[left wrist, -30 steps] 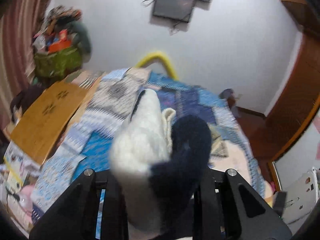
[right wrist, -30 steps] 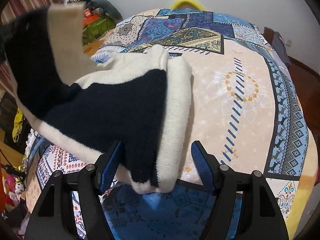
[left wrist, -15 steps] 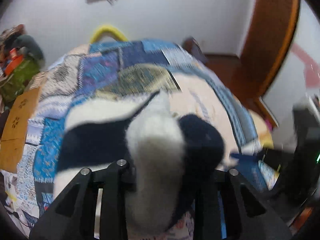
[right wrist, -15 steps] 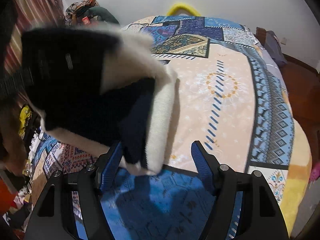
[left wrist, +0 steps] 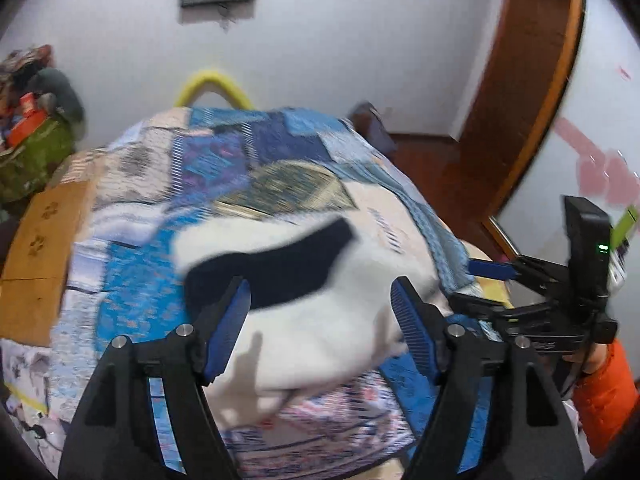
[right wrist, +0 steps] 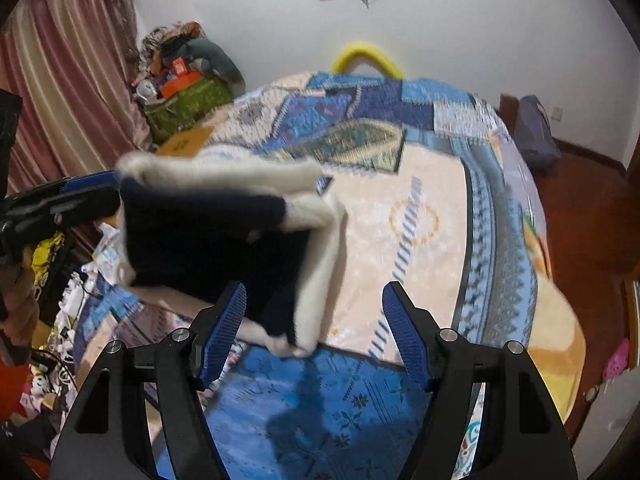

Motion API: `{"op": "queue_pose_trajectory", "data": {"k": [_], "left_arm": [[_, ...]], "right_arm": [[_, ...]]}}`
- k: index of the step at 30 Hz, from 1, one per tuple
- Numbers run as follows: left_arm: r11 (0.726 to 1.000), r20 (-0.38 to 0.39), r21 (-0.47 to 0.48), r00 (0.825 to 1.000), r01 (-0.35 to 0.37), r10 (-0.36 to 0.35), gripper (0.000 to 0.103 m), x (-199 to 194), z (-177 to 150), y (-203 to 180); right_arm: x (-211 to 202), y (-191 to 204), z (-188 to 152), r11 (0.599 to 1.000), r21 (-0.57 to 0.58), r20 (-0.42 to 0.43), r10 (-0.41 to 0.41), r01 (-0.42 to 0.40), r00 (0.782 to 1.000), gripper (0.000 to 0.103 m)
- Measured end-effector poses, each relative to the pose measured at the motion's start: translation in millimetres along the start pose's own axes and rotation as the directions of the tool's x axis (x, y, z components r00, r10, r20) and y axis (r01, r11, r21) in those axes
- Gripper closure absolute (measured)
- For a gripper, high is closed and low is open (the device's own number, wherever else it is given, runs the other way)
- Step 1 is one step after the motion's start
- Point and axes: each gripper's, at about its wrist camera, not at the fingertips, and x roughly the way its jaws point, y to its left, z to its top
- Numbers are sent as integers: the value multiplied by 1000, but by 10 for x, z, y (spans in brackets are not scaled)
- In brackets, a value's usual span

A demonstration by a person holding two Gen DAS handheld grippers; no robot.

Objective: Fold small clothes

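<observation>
A patchwork bedspread [right wrist: 460,216] in blues, cream and peach covers the bed and fills most of both wrist views; everything else is placed against it. Beyond its far edge stands a white wall [right wrist: 460,20], with a yellow curved bar [right wrist: 370,54] rising just behind the spread. Off its left side hangs a striped pink curtain [right wrist: 60,92], and near that a green bag heaped with clutter [right wrist: 184,92].

On the near left part of the spread lies the small garment [right wrist: 224,240], fuzzy, cream-white with dark navy panels, bunched into a loose fold; it looks blurred. In the left wrist view the same garment [left wrist: 320,308] shows mostly cream with a dark band across it.

The left gripper [left wrist: 320,320] sits over the near edge of the spread with its blue-padded fingers spread wide on either side of the garment, clamping nothing. The right gripper [right wrist: 314,328] is likewise spread apart, the garment's near corner lying by its left finger [right wrist: 224,328], not pinched.
</observation>
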Motion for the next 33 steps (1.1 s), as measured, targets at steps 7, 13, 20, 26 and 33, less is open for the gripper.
{"op": "queue_pose_trajectory", "data": {"k": [7, 13, 20, 26, 33], "left_arm": [[995, -111, -36, 990, -93, 88, 29, 343, -123, 560], [999, -207, 26, 977, -43, 48, 28, 755, -463, 375], [992, -160, 109, 983, -67, 84, 28, 717, -603, 217], [998, -166, 60, 986, -18, 28, 26, 525, -677, 392], [997, -159, 74, 986, -35, 47, 26, 331, -966, 516]], "right_arm": [[-127, 251, 337, 998, -50, 69, 40, -36, 997, 36], [-14, 529, 568, 992, -102, 73, 80, -73, 994, 36], [411, 526, 394, 993, -111, -43, 27, -32, 999, 36], [762, 254, -44, 998, -60, -175, 15, -26, 984, 41], [613, 320, -54, 996, -28, -126, 76, -81, 989, 68]]}}
